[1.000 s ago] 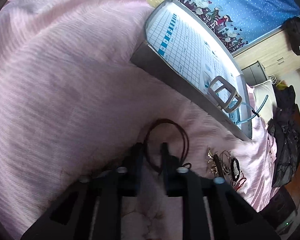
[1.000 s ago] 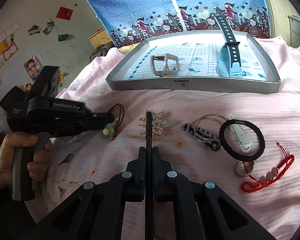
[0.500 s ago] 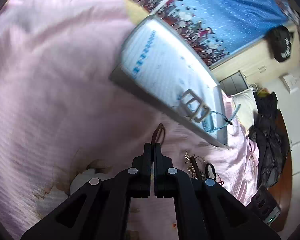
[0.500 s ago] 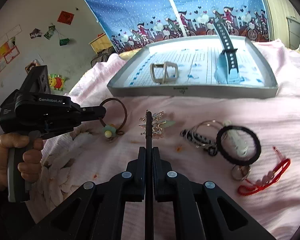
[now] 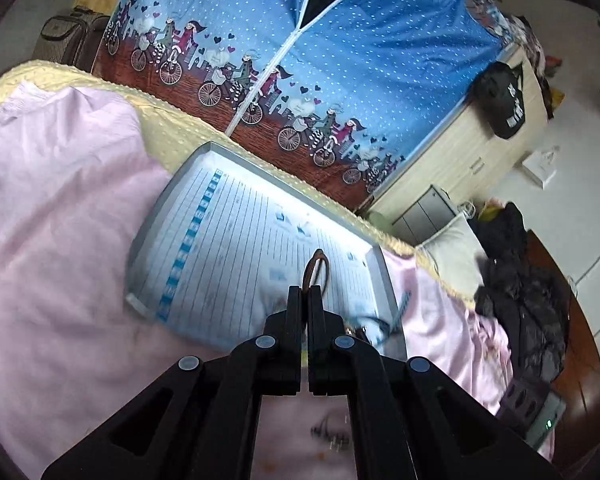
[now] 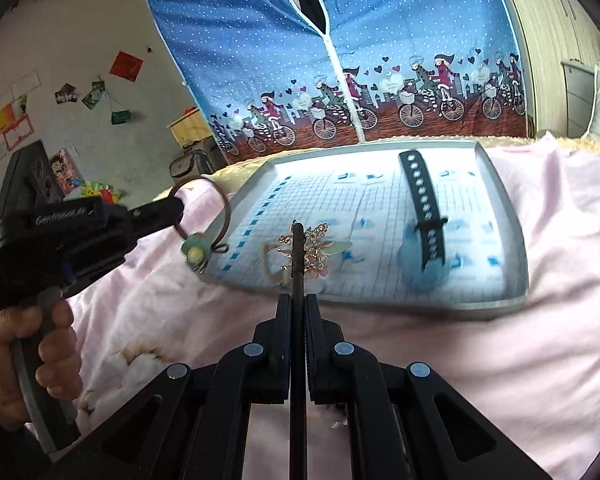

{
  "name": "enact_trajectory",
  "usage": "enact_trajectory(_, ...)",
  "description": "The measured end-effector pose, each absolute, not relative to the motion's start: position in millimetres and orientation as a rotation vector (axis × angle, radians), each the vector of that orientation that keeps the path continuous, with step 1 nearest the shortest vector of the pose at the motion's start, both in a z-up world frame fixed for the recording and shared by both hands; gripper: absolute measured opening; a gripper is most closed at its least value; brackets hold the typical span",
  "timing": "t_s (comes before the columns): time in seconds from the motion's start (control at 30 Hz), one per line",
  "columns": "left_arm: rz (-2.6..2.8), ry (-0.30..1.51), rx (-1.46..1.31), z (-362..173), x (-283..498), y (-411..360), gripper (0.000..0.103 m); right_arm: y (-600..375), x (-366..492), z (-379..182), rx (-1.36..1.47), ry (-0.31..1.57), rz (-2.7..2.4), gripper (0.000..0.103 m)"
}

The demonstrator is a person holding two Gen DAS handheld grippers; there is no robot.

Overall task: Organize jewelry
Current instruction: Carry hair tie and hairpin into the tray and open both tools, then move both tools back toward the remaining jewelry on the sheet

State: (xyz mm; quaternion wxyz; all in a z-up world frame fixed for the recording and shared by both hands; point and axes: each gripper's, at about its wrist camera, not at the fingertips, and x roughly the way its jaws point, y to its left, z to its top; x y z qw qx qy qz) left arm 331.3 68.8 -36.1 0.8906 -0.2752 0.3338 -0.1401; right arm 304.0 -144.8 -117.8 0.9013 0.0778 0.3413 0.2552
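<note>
Landmark: grey tray (image 6: pixel 500 216) on pink bedspread (image 6: pixel 480 360). Left gripper (image 5: pixel 305 294) jaws clamped on brown hair tie (image 6: pixel 216 210) with pale bead charm, held above tray's left edge. Right gripper (image 6: pixel 296 302) jaws pressed together on dark hairpin (image 6: pixel 298 252) bearing gold ornament, over tray's near edge. Black watch strap (image 6: pixel 424 208) and pale blue item lie inside tray, right half. Hand (image 6: pixel 32 356) grips left handle

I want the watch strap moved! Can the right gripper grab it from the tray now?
Probably not yet: the right gripper is already shut on a hairpin. The watch strap lies uncovered in the tray.
</note>
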Motion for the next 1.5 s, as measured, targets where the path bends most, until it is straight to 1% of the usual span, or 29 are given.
enact_trajectory(0.17, -0.247, 0.744, -0.590, -70, 364, 70, 0.000, -135, 337, -122, 0.052, 0.721, 0.508, 0.006)
enact_trajectory(0.33, -0.238, 0.802, -0.568, -89, 376, 73, 0.000, -126, 368, -137, -0.087, 0.743, 0.523, 0.006)
enact_trajectory(0.47, -0.227, 0.824, -0.530, -92, 376, 70, 0.000, -126, 380, -148, -0.199, 0.744, 0.539, 0.006)
enact_trajectory(0.7, -0.192, 0.858, -0.442, -96, 375, 61, 0.001, -146, 389, -154, -0.153, 0.756, 0.531, 0.007)
enact_trajectory(0.77, -0.170, 0.864, -0.405, -94, 374, 57, 0.007, -149, 387, -151, -0.142, 0.752, 0.524, 0.007)
enact_trajectory(0.8, -0.165, 0.862, -0.393, -93, 373, 55, 0.024, -151, 386, -150, -0.133, 0.751, 0.524, 0.007)
enact_trajectory(0.83, -0.163, 0.853, -0.383, -92, 371, 53, 0.047, -153, 384, -147, -0.123, 0.750, 0.523, 0.008)
enact_trajectory(0.87, -0.165, 0.843, -0.380, -90, 368, 53, 0.059, -156, 381, -143, -0.106, 0.744, 0.522, 0.009)
enact_trajectory(0.9, -0.162, 0.824, -0.375, -88, 363, 52, 0.075, -158, 379, -138, -0.096, 0.735, 0.520, 0.012)
enact_trajectory(0.93, -0.163, 0.809, -0.371, -85, 360, 52, 0.077, -161, 375, -132, -0.087, 0.721, 0.516, 0.019)
enact_trajectory(0.97, -0.166, 0.794, -0.364, -81, 356, 50, 0.077, -164, 369, -125, -0.078, 0.696, 0.505, 0.023)
enact_trajectory(1.03, -0.171, 0.769, -0.340, -73, 347, 45, 0.079, -170, 361, -112, -0.057, 0.654, 0.494, 0.039)
enact_trajectory(1.07, -0.174, 0.753, -0.323, -67, 341, 43, 0.082, -175, 355, -102, -0.040, 0.628, 0.483, 0.043)
enact_trajectory(1.1, -0.180, 0.729, -0.302, -61, 333, 39, 0.093, -179, 349, -95, -0.029, 0.605, 0.472, 0.050)
enact_trajectory(1.13, -0.183, 0.714, -0.292, -57, 329, 38, 0.101, -183, 342, -87, -0.015, 0.579, 0.462, 0.056)
enact_trajectory(1.17, -0.185, 0.687, -0.278, -51, 320, 35, 0.101, -186, 338, -82, -0.006, 0.563, 0.456, 0.059)
enact_trajectory(1.23, -0.207, 0.639, -0.251, -39, 305, 30, 0.101, -191, 325, -68, 0.013, 0.525, 0.443, 0.070)
enact_trajectory(1.27, -0.219, 0.615, -0.229, -31, 298, 26, 0.101, -193, 319, -62, 0.018, 0.509, 0.437, 0.073)
enact_trajectory(1.3, -0.222, 0.597, -0.210, -26, 292, 24, 0.101, -195, 313, -58, 0.022, 0.495, 0.435, 0.078)
enact_trajectory(1.37, -0.222, 0.549, -0.169, -16, 279, 20, 0.101, -199, 298, -48, 0.027, 0.460, 0.432, 0.084)
enact_trajectory(1.4, -0.217, 0.522, -0.147, -10, 271, 18, 0.101, -200, 293, -45, 0.027, 0.449, 0.431, 0.089)
enact_trajectory(1.43, -0.211, 0.500, -0.131, -5, 262, 16, 0.101, -201, 287, -42, 0.026, 0.437, 0.431, 0.092)
enact_trajectory(1.5, -0.210, 0.478, -0.112, 1, 249, 13, 0.101, -204, 272, -35, 0.030, 0.403, 0.428, 0.101)
